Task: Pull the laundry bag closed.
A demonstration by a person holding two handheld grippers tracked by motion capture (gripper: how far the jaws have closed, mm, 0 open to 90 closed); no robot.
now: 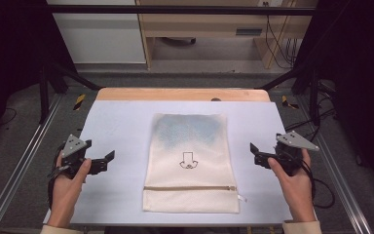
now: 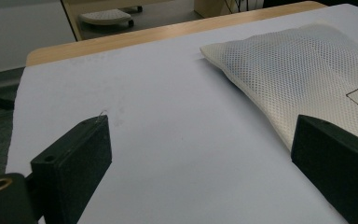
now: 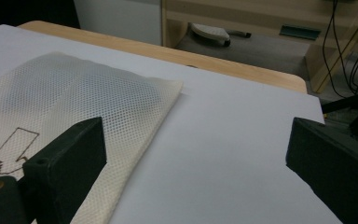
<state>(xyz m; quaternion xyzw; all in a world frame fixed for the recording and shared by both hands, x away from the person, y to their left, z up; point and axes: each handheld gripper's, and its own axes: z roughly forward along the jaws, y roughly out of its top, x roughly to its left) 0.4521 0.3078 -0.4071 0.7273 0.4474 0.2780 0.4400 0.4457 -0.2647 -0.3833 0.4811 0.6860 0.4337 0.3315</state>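
The table [image 1: 126, 94] has a wooden top with rounded far corners, and a pale sheet [image 1: 117, 126] covers nearly all of it, leaving a wooden strip bare along the far edge. A cream mesh bag [image 1: 190, 165] lies flat mid-sheet, zip toward the near edge, with something bluish showing through its far half.

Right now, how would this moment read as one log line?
mesh bag: flat, zipped | left gripper: open, left of bag | right gripper: open, right of bag | contact: none
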